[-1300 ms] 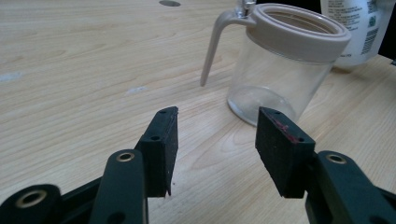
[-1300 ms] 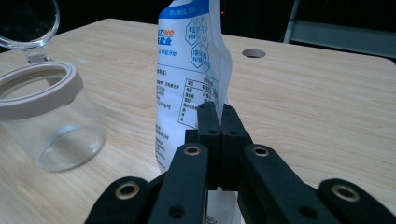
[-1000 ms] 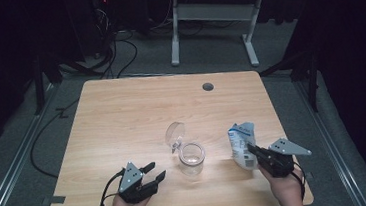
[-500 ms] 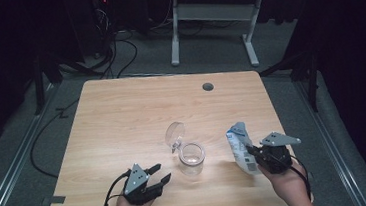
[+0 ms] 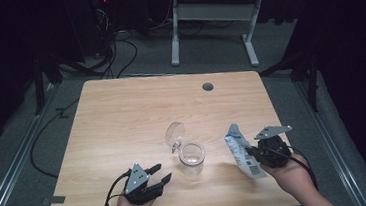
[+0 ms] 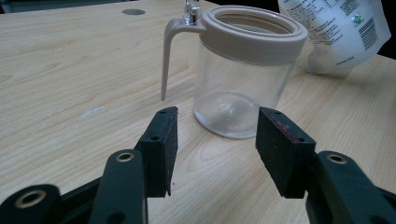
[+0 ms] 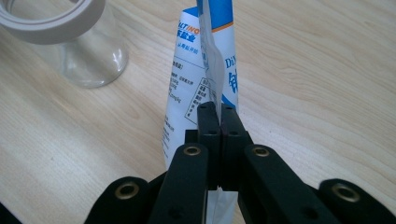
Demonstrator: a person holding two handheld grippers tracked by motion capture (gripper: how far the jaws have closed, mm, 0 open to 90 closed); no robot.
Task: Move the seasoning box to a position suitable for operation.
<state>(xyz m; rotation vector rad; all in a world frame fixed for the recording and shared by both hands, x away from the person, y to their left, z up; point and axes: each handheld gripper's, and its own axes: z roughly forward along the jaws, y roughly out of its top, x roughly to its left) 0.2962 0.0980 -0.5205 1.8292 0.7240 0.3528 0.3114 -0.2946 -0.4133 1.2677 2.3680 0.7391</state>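
Observation:
A clear glass jar point(image 5: 192, 158) with a beige rim stands near the front middle of the wooden table point(image 5: 122, 118), its hinged lid point(image 5: 174, 132) flipped open behind it. In the left gripper view the jar point(image 6: 245, 70) stands just beyond my open jaws, empty, its latch handle hanging at its left. My left gripper point(image 5: 158, 174) rests open on the table to the jar's left. My right gripper point(image 5: 249, 151) is shut on the edge of a white and blue pouch point(image 5: 242, 151), holding it lifted and tilted right of the jar. The pouch point(image 7: 201, 84) rises from the closed jaws.
A dark round grommet point(image 5: 207, 87) sits in the table's far side. Beyond the table stand a white desk frame point(image 5: 211, 15) and floor cables point(image 5: 116, 53). A cable point(image 5: 107, 205) trails from the left gripper over the front edge.
My right gripper has lifted the pouch and turned it more upright. My left gripper has slid a little right toward the jar.

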